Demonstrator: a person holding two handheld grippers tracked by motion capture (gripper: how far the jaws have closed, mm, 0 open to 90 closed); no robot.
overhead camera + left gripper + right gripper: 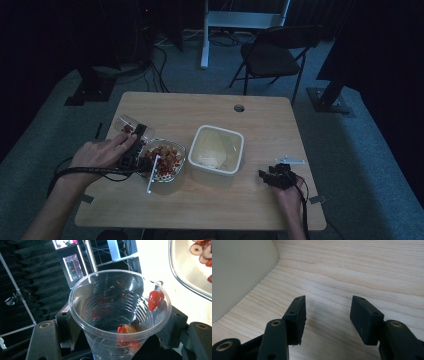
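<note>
Clear plastic cup (120, 315) in left gripper (117, 340) fingers — red bits (155, 299) inside, close up

A light wooden table (260, 200) carries a glass bowl (177, 172) and a white tub (238, 159).

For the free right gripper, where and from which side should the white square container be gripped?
Grip the white square container by its right-hand rim wall, one pad inside and one outside. It stands upright with an open top and looks too wide to span. The right gripper rests open beside that wall, so come from above on that side.
</note>
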